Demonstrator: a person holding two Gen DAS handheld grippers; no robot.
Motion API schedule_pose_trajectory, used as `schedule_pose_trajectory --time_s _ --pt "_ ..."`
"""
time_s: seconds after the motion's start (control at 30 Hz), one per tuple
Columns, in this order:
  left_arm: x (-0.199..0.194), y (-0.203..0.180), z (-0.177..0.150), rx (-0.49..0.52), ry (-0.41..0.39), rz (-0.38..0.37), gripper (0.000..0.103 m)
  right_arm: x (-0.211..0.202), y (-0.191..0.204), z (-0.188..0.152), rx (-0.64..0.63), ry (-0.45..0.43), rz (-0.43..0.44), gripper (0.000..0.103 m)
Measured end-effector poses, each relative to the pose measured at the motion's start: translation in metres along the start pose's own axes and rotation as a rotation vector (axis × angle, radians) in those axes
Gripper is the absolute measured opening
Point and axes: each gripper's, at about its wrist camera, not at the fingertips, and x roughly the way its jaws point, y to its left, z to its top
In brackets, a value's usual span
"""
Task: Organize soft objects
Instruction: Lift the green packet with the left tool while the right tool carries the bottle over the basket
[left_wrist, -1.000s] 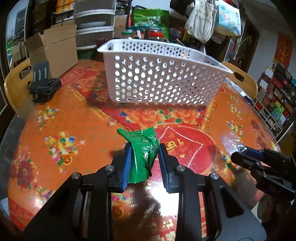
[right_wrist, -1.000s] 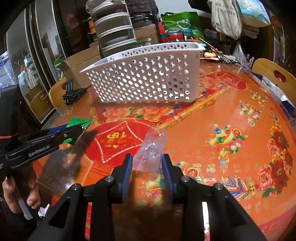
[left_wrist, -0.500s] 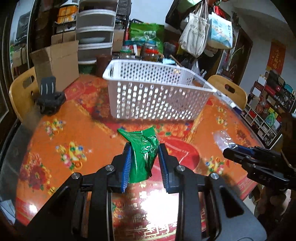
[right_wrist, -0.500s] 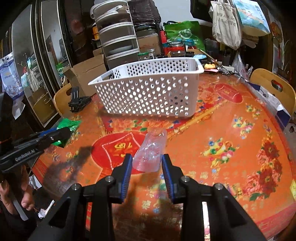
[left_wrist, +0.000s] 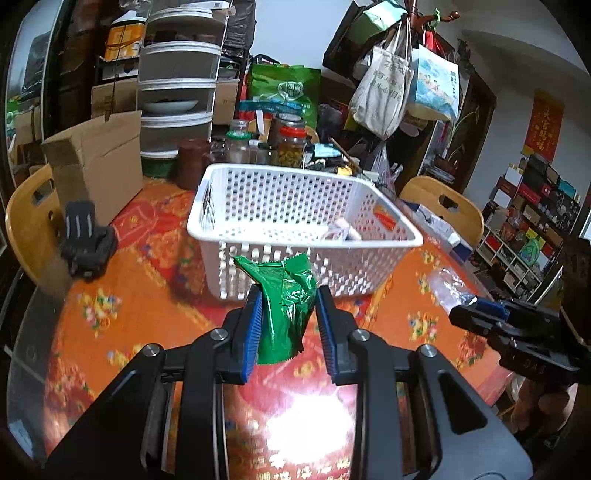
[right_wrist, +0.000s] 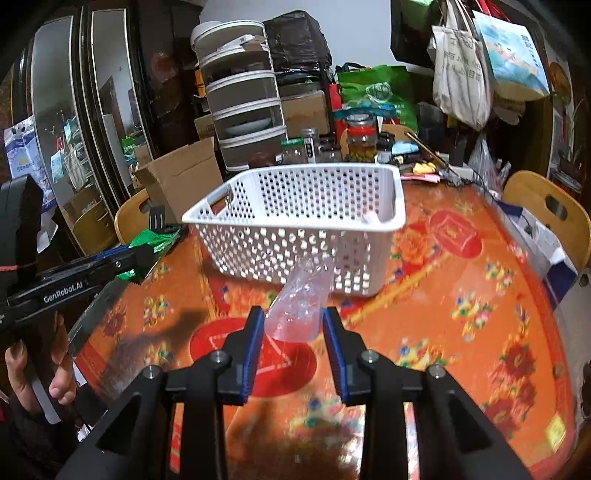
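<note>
My left gripper (left_wrist: 289, 295) is shut on a crumpled green foil packet (left_wrist: 286, 306) and holds it up in the air, in front of the near wall of a white perforated basket (left_wrist: 295, 221). My right gripper (right_wrist: 293, 317) is shut on a clear plastic bag (right_wrist: 303, 299), also lifted, in front of the basket (right_wrist: 295, 229). The basket holds a few small items, one red and white (left_wrist: 384, 216). Each gripper shows in the other's view: the right one (left_wrist: 476, 308) at right, the left one (right_wrist: 147, 251) at left with the green packet (right_wrist: 155, 238).
The round table (right_wrist: 461, 295) has an orange and red floral cover. A black clamp-like object (left_wrist: 86, 240) lies at its left edge. A cardboard box (left_wrist: 96, 170), jars (left_wrist: 291, 147) and stacked containers stand behind the basket. Wooden chairs (left_wrist: 443, 206) ring the table.
Both grippers have risen off the table with their loads and moved toward the basket, whose inside now shows from above.
</note>
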Motion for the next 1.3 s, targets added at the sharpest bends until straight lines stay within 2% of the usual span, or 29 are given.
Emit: schedule_pose_trajectory --time_s 0.23,0.5,0.6,0.87,1.1,1.3 --pt "0.022 -0.002 0.035 -0.019 0.021 -0.018 0.026 0.007 -0.009 0.035 0.007 -0.019 -0.013 0.031" --pt "0.045 -0.004 0.074 -0.004 0.033 0.001 0.026 0.034 -0.011 0.07 -0.012 0.01 -0.031 0.031" --pt "0.059 -0.005 0.091 0.014 0.038 0.035 0.026 0.048 -0.011 0.083 -0.018 0.023 -0.043 0.031" --pt "0.131 0.012 0.122 0.002 0.162 0.091 0.026 0.089 -0.015 0.107 -0.036 0.088 -0.075 0.031" --pt "0.191 0.03 0.127 -0.015 0.268 0.132 0.026 0.127 -0.021 0.123 -0.044 0.147 -0.098 0.031" --pt "0.22 0.033 0.127 -0.015 0.314 0.16 0.027 0.161 -0.031 0.133 -0.04 0.195 -0.126 0.031"
